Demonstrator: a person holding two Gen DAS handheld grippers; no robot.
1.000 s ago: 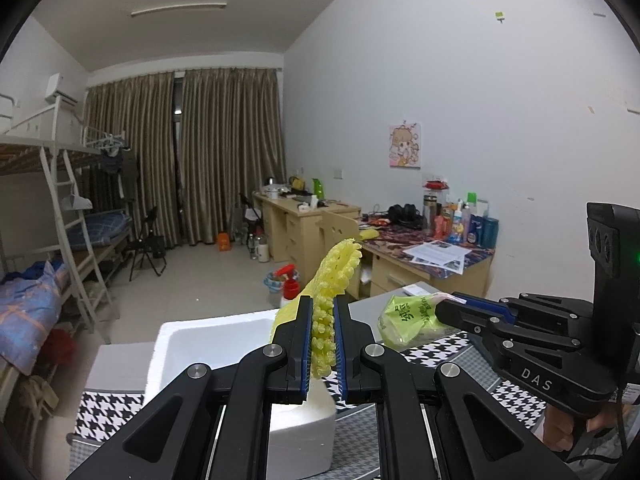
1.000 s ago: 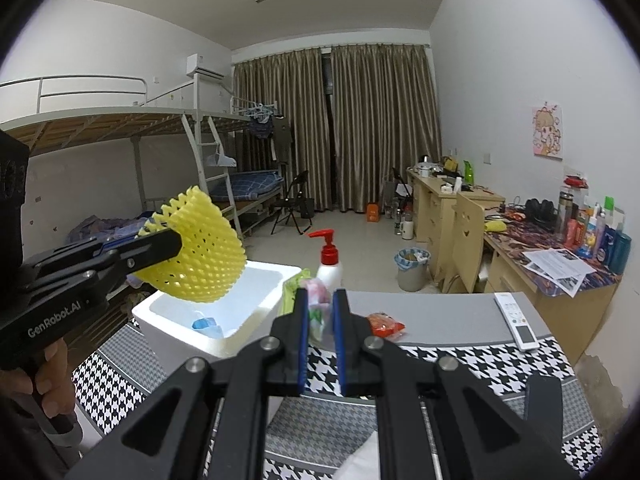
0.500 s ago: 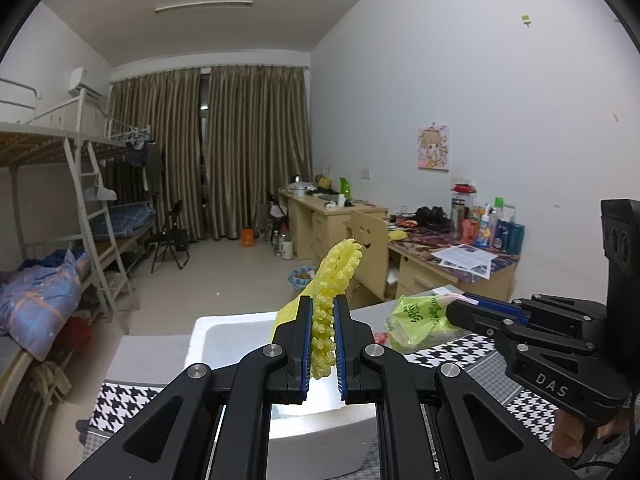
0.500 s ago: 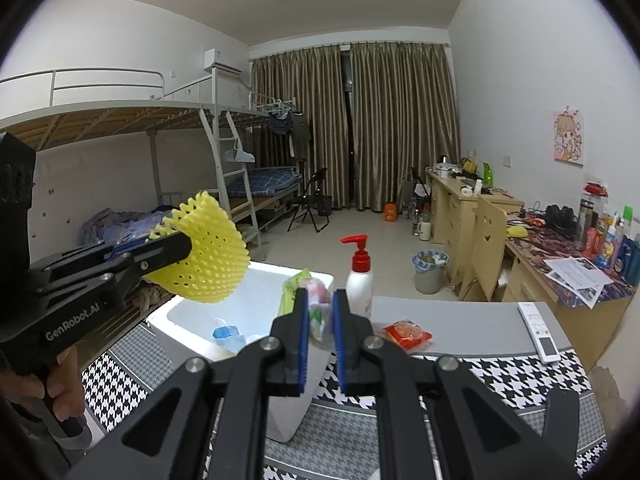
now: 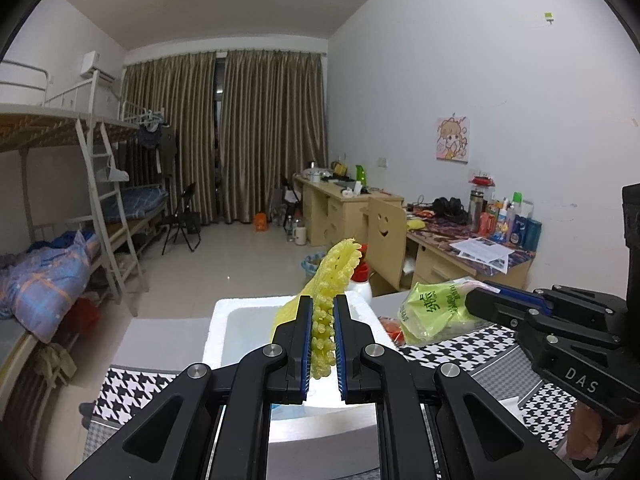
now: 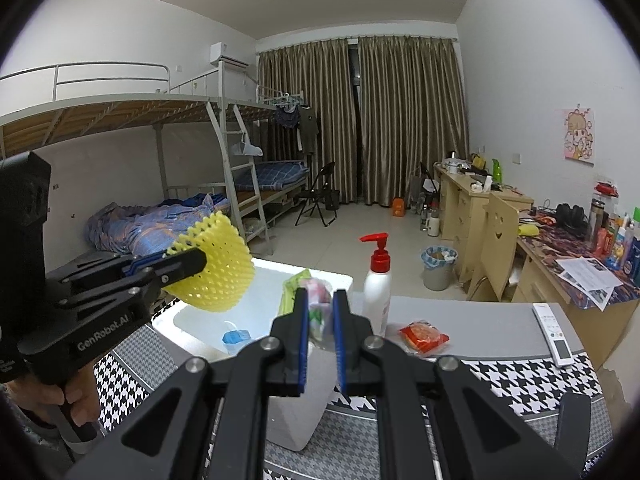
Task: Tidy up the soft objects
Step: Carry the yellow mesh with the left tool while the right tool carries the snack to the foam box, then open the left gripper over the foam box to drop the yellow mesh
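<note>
Left gripper [image 5: 323, 334] clamped on yellow foam net [image 5: 334, 276], right gripper [image 6: 320, 312] pinching green plastic bag [image 5: 434, 312], both over white foam box [image 6: 320, 400] at table's left edge, neither dropped in yet.

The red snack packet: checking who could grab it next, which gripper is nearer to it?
Right. The right gripper hangs just beside the red snack packet; the left gripper is across the foam box.

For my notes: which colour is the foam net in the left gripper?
Yellow foam net; clearest in the right wrist view.
</note>
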